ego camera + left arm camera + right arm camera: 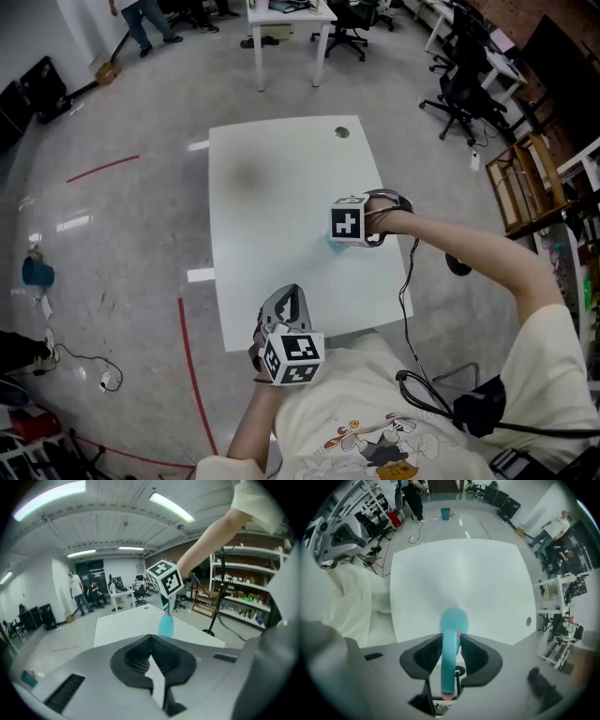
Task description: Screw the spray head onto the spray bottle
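A teal spray bottle (453, 619) with a pink collar hangs just over the white table (272, 187), right of its middle. My right gripper (451, 641) points steeply down and is shut on the bottle's long teal top part, which runs back between the jaws. In the head view, the bottle (333, 247) peeks out under that gripper's marker cube. From the left gripper view, the bottle (165, 624) dangles below the cube. My left gripper (291, 298) hovers at the table's near edge, close to my body. Its jaws (150, 644) are shut with nothing held.
The table has a round cable hole (341, 132) at its far right corner. Red tape lines (192, 375) mark the floor on the left, near a blue bucket (37, 272). Office chairs (464, 89) and wooden shelving (530, 178) stand at the right. People stand far back.
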`<state>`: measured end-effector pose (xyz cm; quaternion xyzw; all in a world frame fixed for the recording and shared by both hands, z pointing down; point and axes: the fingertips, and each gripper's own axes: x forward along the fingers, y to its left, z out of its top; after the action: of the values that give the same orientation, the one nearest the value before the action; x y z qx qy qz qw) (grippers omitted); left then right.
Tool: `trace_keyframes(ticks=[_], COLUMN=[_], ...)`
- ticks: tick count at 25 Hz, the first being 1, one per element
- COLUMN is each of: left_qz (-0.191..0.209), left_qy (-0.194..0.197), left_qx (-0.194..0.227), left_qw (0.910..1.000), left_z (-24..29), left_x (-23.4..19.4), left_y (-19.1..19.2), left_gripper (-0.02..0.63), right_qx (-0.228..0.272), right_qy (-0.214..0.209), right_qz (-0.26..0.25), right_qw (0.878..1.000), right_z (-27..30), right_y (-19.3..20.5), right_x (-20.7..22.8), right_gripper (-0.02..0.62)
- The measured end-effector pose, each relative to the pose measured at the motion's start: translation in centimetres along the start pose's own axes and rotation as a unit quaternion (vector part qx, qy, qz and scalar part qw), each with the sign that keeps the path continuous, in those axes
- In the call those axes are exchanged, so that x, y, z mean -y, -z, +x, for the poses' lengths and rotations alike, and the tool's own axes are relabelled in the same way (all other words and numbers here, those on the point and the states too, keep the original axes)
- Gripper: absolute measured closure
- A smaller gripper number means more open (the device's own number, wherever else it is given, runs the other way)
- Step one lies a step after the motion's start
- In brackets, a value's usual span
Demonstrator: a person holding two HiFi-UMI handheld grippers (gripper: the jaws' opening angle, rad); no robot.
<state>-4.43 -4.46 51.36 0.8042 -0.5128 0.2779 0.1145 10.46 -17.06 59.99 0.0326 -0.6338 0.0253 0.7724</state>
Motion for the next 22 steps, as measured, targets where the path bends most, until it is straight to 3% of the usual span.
trace_keyframes(ticks=[2,6,15,20,22], left_qz=[-0.031,-0.046,-0.038,-0.036,-0.033], left_qy=[0.01,0.008,0.016,0.025,0.031], left_qx=[-0.011,-0.031,-0.042,-0.048,-0.052], left_qw=[0.9994,0.9984,0.9982,0.9979,0.9976], left_z=[-0.3,-0.5,-0.4,-0.2,0.1], left_x=[0.0,-0.2,0.6,0.5,0.6], left_y=[1.0,2.5,2.9,3.0,3.1], left_gripper=[0.6,0.6,0.6,0.6,0.6], right_qx=[-0.009,-0.012,-0.014,-0.037,-0.016], right_qy=[-0.016,-0.029,-0.036,-0.008,-0.007], right_qz=[-0.006,-0.017,-0.016,-0.029,-0.024], right_qw=[1.0,0.999,0.999,0.999,1.0], right_z=[1.9,3.7,4.3,3.4,2.3], right_y=[-0.6,-1.5,-1.6,-1.5,-1.7], right_x=[-0.2,-0.6,-0.7,-0.3,-0.3], right_gripper=[0.468,0.468,0.466,0.456,0.445])
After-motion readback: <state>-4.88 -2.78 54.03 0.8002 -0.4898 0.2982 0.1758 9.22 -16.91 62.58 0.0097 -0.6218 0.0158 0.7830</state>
